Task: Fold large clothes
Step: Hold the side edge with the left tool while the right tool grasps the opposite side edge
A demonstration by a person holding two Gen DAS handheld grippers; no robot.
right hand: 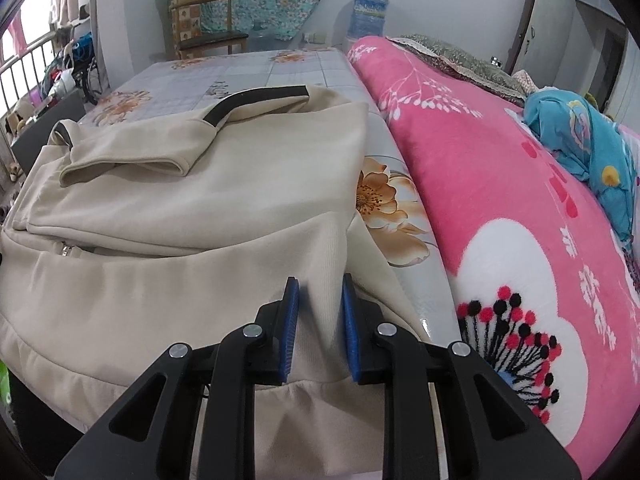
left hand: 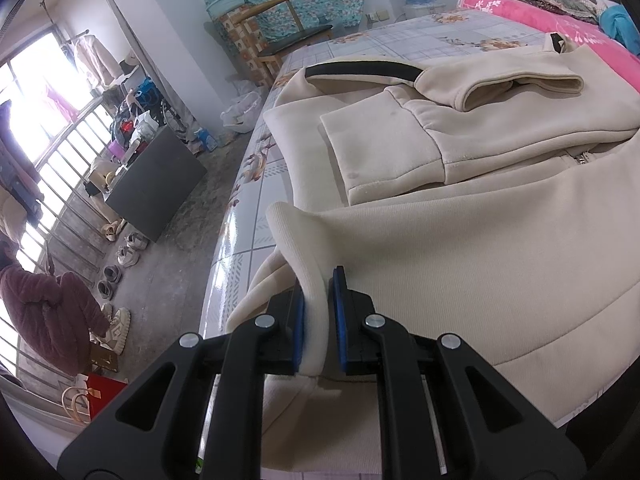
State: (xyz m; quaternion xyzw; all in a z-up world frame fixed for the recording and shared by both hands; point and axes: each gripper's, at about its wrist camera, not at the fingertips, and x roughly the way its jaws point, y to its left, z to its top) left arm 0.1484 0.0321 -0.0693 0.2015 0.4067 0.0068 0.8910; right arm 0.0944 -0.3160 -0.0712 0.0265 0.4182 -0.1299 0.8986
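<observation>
A cream jacket [left hand: 460,240] lies spread on a bed with a flower-printed cover [left hand: 420,36]. It fills the middle and right of the left wrist view and the left half of the right wrist view. Its sleeves are folded across the body, one cuff [left hand: 524,88] lying open in the upper right of the left view, and a black collar band [left hand: 360,70] shows above it.

The left tongs [left hand: 318,312] sit at the bottom centre of their frame. They are closed on a thick ribbed edge of the jacket, which stands up between the blue pads (the fabric fills the narrow gap completely).

The right tongs [right hand: 320,320] are also at the bottom centre of their own frame. They pinch a raised fold of the jacket near its right edge, and the cloth rises like a ridge between the two pads.

A pink blanket [right hand: 500,200] lies on the right side of the right view, just beside the jacket. A wooden chair [right hand: 208,28] stands at the upper left.
</observation>
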